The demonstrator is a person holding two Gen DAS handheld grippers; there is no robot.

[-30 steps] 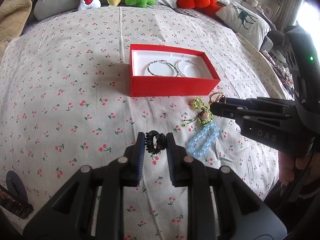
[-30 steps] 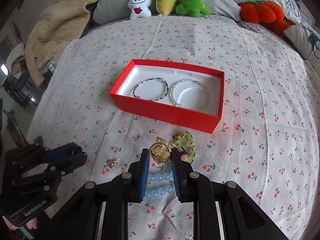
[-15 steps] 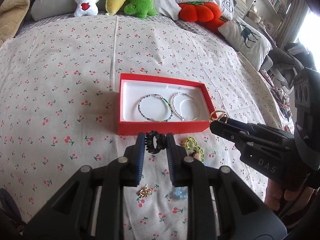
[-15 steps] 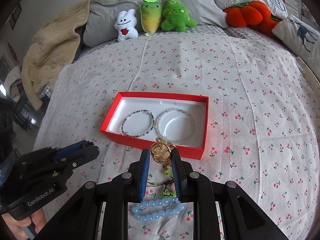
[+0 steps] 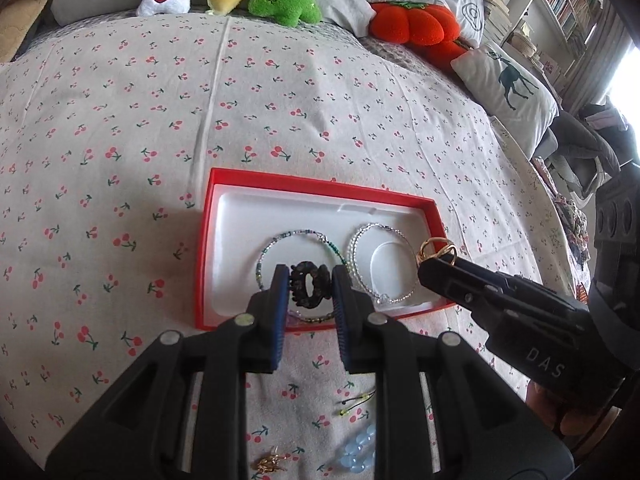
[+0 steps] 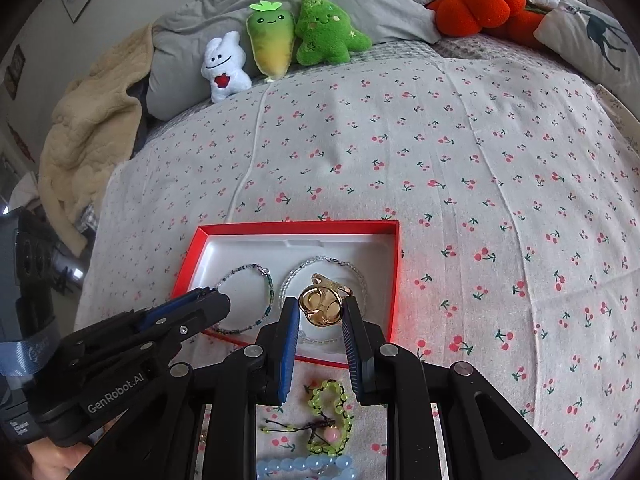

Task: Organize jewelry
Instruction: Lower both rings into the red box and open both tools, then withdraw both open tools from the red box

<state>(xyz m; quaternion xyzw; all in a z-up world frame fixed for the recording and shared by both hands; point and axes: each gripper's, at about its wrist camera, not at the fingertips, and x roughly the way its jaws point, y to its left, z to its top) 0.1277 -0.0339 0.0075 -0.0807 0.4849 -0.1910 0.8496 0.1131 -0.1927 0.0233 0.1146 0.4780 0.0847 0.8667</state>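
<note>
Both grippers moved over red box; fingers pinching black clip, gold ring.

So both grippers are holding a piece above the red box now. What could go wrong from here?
1. The black ring and the gold ring may land on the two bracelets already in the red box and tangle with them.
2. The left gripper and right gripper sit close together over the box, so they might bump.
3. Each ring sits at the fingertips, so it could slip out early.

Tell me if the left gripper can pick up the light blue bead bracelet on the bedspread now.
Probably not: the left gripper is already shut on a black hair claw above the red box; the bracelet lies behind its fingers.
</note>
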